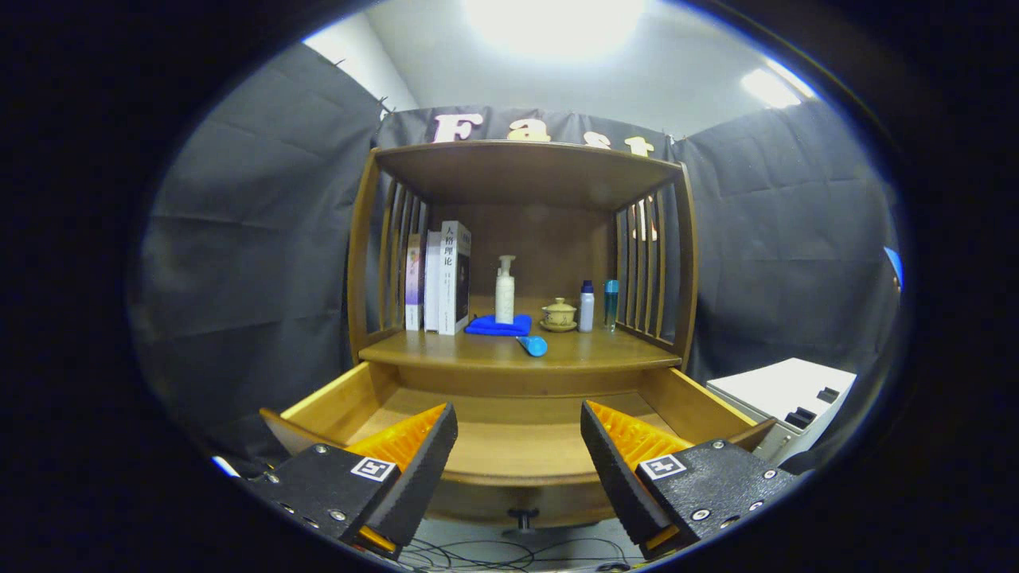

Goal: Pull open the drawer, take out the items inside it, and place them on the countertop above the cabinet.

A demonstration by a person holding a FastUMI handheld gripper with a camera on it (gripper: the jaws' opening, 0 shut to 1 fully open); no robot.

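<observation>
- Wooden drawer (509, 446) stands pulled out below the counter (525, 350); the part of its floor that shows is bare.
- Level and facing the cabinet, the tool (519, 446) hangs over the drawer's front edge, fingers spread wide, holding nothing.
- On the counter above the drawer lie a blue cylinder-like item (533, 344), a blue cloth (497, 325) under a pump bottle (505, 290), books (442, 278), a lidded cup (559, 314) and two small bottles (595, 305).
- Drawer's front corners hide behind the fingers.
</observation>
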